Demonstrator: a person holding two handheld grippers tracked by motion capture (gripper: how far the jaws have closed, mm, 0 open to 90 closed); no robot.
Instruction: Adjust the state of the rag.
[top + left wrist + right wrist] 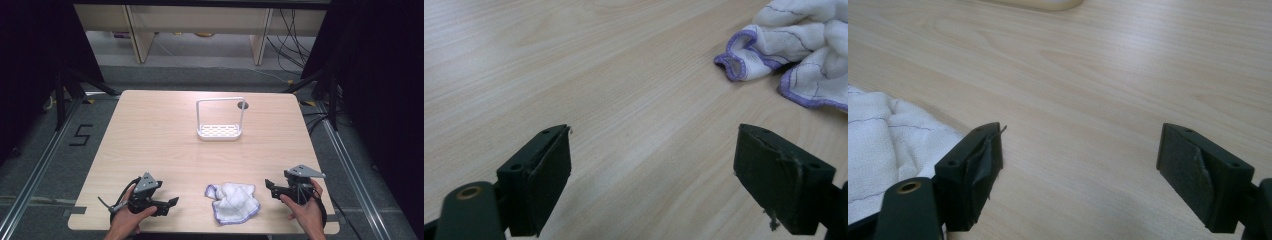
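Note:
A crumpled white cloth with purple edging [234, 201] lies near the table's front edge, between the two hands. My left gripper [171, 203] rests low at the front left, jaws open, pointing right toward the cloth [796, 47], which lies ahead at the upper right of the left gripper view. My right gripper [270, 186] sits at the front right, open with nothing between its jaws; the cloth [883, 150] lies beside its left jaw in the right gripper view. A white wire rack with a tall handle [220, 120] stands at the table's far middle.
The light wooden table [150, 140] has bare surface between the rack and the cloth. The rack's base edge [1043, 4] shows at the top of the right gripper view. Black stands and cables flank the table on the floor.

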